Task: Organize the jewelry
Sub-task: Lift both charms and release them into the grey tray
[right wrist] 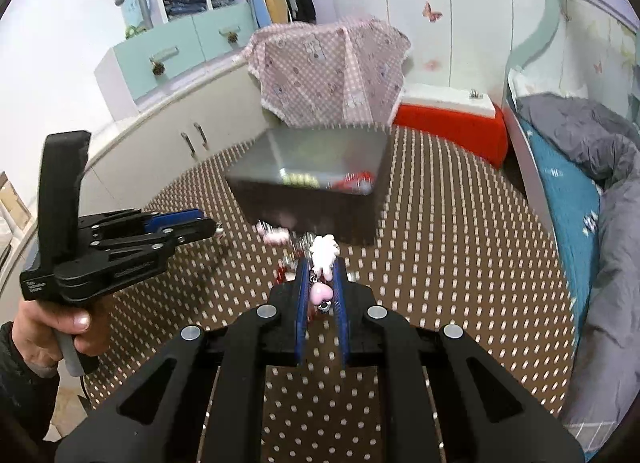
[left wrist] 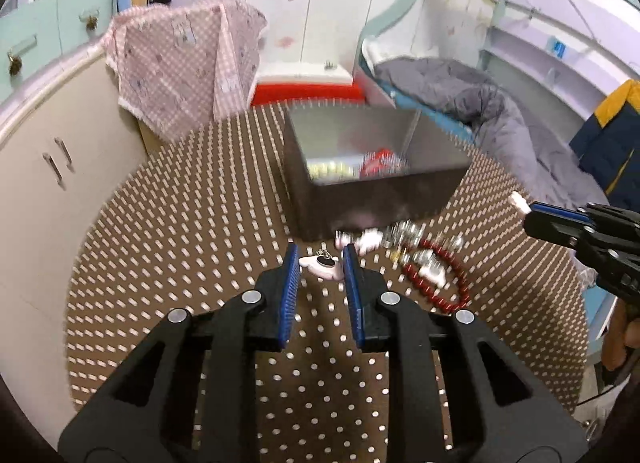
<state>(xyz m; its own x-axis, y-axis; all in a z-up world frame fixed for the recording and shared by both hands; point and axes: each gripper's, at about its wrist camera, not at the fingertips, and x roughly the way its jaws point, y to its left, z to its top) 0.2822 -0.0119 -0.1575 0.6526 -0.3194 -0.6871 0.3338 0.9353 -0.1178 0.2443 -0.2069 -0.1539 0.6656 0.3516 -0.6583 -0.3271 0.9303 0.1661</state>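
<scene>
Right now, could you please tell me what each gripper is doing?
Left gripper: jaws apart around a white charm; grip cannot be told.
Right gripper: closed on a white and pink charm.

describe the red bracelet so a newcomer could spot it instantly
Start at the dark rectangular box on the brown perforated tabletop. In front lies a jewelry pile; at its right sits the red bead bracelet, the pile's only red loop, ringing a silvery-white trinket.
</scene>
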